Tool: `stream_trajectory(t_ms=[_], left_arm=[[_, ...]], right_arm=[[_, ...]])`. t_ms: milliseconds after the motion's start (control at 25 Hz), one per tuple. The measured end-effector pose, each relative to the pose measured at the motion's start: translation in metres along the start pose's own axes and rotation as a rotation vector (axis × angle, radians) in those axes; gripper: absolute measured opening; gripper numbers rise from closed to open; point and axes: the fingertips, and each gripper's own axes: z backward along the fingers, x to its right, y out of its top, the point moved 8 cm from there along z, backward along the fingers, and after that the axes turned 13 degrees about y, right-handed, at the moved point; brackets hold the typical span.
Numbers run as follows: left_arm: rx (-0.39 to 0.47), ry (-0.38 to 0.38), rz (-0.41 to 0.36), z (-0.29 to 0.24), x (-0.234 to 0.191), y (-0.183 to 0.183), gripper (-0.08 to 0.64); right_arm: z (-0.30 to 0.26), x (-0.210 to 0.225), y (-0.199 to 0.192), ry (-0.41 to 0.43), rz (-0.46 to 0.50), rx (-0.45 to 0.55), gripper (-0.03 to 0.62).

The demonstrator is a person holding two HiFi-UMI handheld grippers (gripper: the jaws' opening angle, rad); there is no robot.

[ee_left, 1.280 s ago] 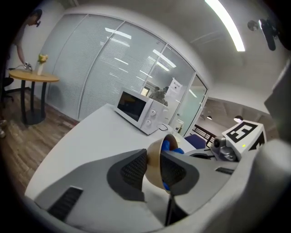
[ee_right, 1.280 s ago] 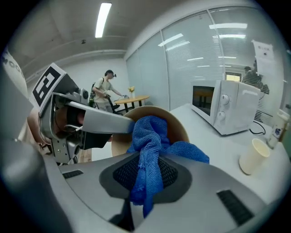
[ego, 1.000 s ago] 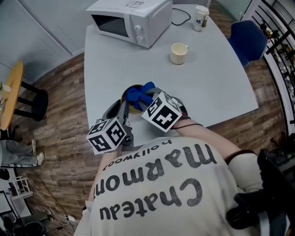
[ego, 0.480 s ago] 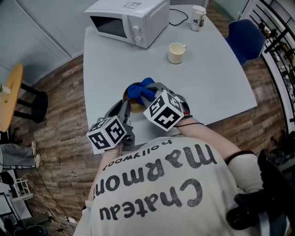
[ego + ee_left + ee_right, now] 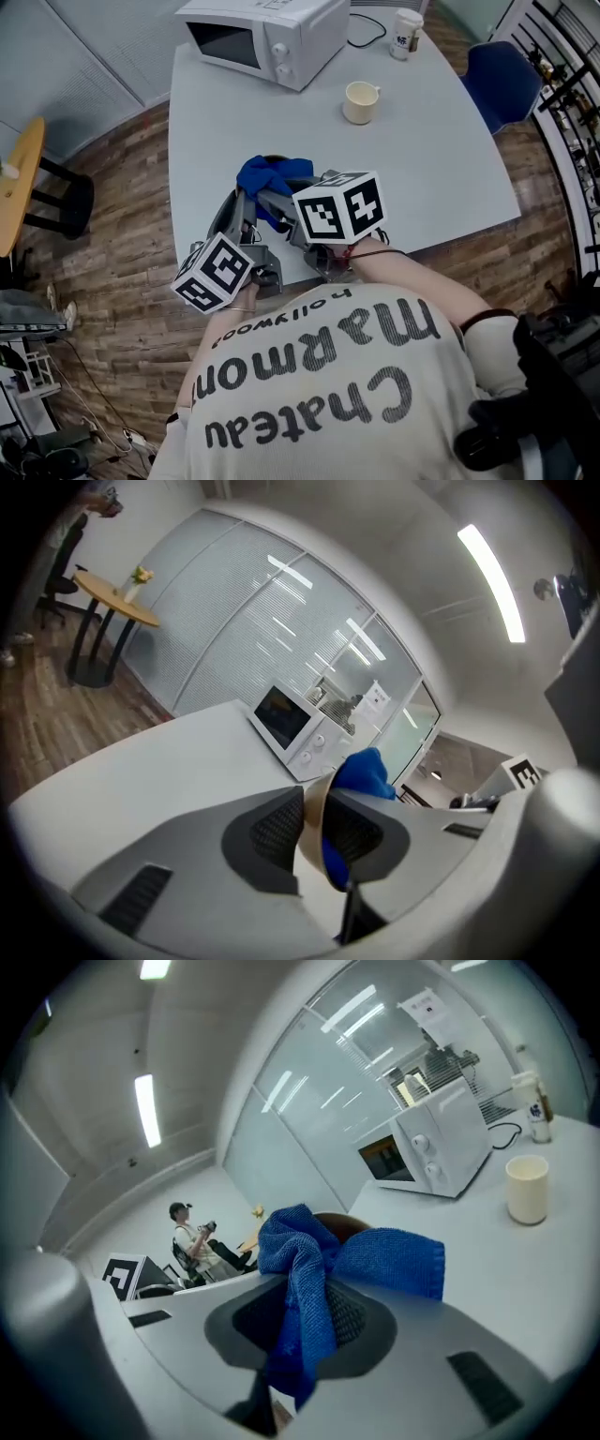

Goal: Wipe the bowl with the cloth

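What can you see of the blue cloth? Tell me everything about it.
The blue cloth looks like soft terry with a stitched edge. It is crumpled: the right gripper is shut on a bunched fold, one tail hanging below the jaws, a flap sticking out sideways. Its far end lies inside the tan bowl, over the pale table.
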Motion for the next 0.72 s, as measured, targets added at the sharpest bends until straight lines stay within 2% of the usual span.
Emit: stream_trajectory(t_ms=[80, 160, 360, 600, 720], left_arm=[[0.01, -0.01, 0.044, 0.004, -0.003, 0.0, 0.077], [0.012, -0.01, 0.081, 0.007, -0.008, -0.001, 0.077], [0.008, -0.002, 0.127, 0.01, -0.017, -0.002, 0.077], [-0.002, -0.017, 0.149, 0.01, -0.022, -0.004, 0.075], [-0.006, -0.02, 0.156, 0.01, -0.023, -0.001, 0.075]], right_arm=[[-0.003, -0.001, -0.005, 0.024, -0.033, 0.011, 0.064], [-0.007, -0.003, -0.008, 0.034, -0.022, -0.002, 0.064], [-0.015, -0.007, -0.012, 0.046, 0.081, -0.086, 0.064], [-0.021, -0.013, -0.021, 0.056, 0.25, -0.242, 0.064], [-0.022, -0.014, -0.02, 0.074, 0.29, -0.282, 0.064]])
